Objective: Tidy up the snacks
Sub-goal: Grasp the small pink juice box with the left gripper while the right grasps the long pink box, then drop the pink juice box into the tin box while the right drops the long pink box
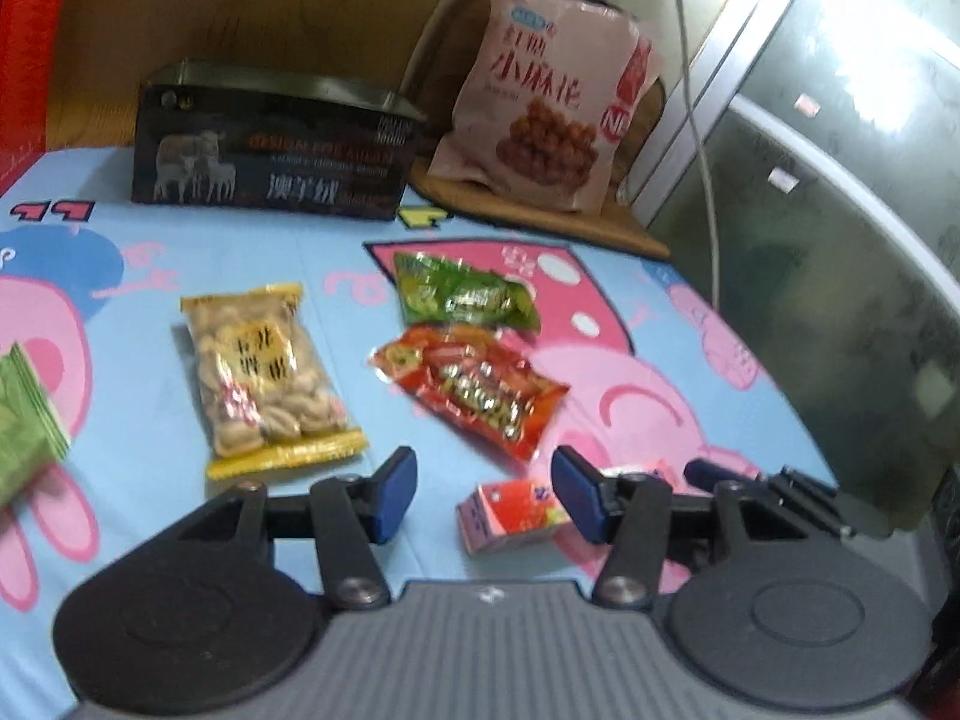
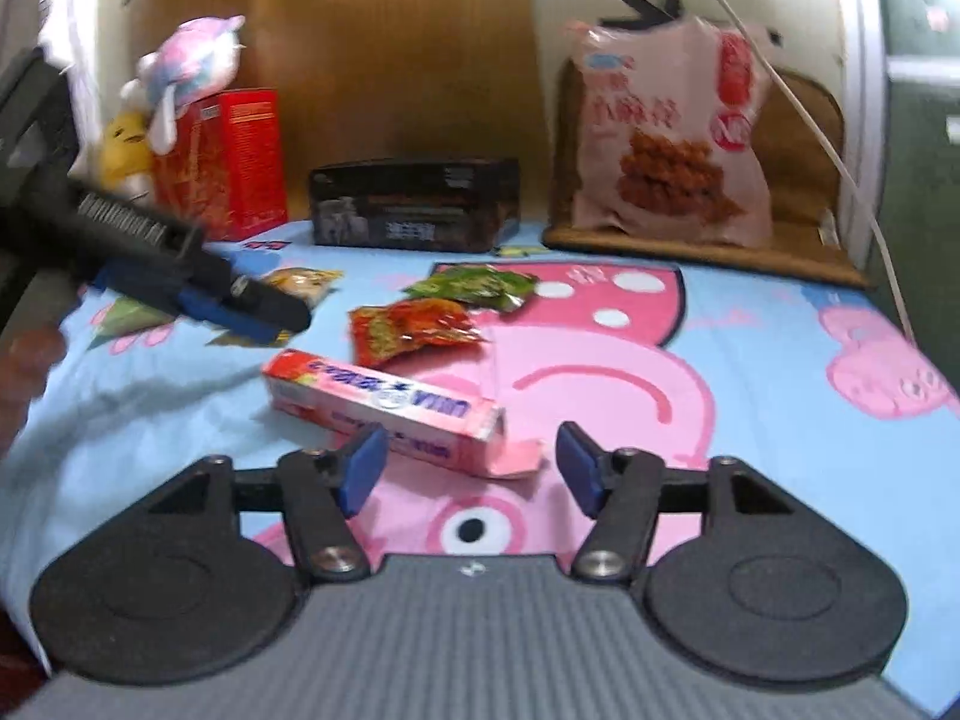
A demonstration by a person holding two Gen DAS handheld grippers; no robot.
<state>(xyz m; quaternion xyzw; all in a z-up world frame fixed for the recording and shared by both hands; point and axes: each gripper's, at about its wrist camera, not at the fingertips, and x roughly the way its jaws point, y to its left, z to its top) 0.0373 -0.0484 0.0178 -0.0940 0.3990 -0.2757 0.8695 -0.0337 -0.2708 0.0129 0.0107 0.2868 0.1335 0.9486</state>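
A long pink box (image 2: 384, 402) with an open end flap lies on the cartoon-print cloth (image 2: 750, 420). Its near end sits between the blue pads of my right gripper (image 2: 471, 468), which is open; the right pad stands clear of it. Seen from the left wrist, the box's other end (image 1: 510, 513) lies between the pads of my open left gripper (image 1: 486, 495), nearer the right pad. Beyond are a red packet (image 1: 474, 390), a green packet (image 1: 462, 294) and a yellow nut packet (image 1: 270, 378). The left gripper (image 2: 240, 300) reaches in from the left in the right wrist view.
A black box (image 1: 270, 150) and a big pink snack bag (image 1: 552, 102) on a brown mat stand at the back. A red carton (image 2: 228, 162) and plush toys (image 2: 180, 72) fill the back left. A white cable (image 2: 840, 168) hangs at the right. Another green packet (image 1: 24, 420) shows at the left edge.
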